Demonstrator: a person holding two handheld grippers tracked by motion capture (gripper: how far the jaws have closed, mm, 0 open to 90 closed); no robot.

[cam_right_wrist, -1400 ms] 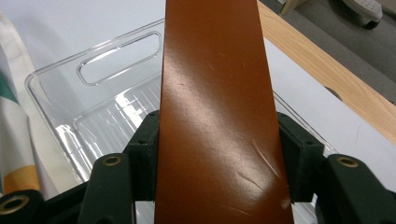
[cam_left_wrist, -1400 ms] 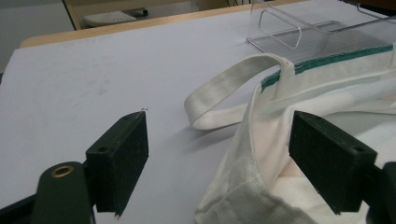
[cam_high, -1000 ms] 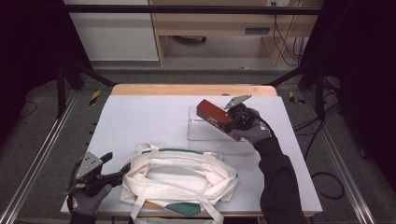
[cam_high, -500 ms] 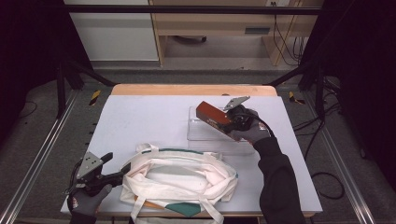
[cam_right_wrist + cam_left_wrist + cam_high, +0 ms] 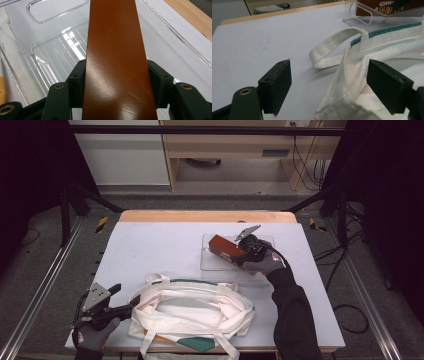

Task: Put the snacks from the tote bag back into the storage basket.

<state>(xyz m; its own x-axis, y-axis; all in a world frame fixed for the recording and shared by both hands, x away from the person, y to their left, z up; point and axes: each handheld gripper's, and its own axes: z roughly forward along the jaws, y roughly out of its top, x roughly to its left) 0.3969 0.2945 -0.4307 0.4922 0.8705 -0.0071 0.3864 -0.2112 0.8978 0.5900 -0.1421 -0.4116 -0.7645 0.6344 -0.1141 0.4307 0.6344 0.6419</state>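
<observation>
A glossy brown box (image 5: 226, 249) (image 5: 113, 50) is clamped by its two long sides in my right gripper (image 5: 243, 254) (image 5: 116, 80). It is held tilted over a clear plastic tray (image 5: 215, 265) (image 5: 55, 57) at the table's right middle. A white tote bag (image 5: 192, 310) (image 5: 387, 50) with green trim lies open near the front edge. My left gripper (image 5: 131, 306) (image 5: 328, 82) stands open at the bag's left end. The bag's rim runs between its jaws, one jaw outside on the table and one over the bag's mouth, and the pads do not press it.
A loose bag handle (image 5: 332, 47) loops onto the white tabletop (image 5: 150, 245) left of the tray. The table's wooden far edge (image 5: 205, 216) lies just beyond the tray. Dark frame rails run along both sides.
My right gripper has shifted the brown box slightly down and nearer over the tray. The left gripper and the bag have kept still.
</observation>
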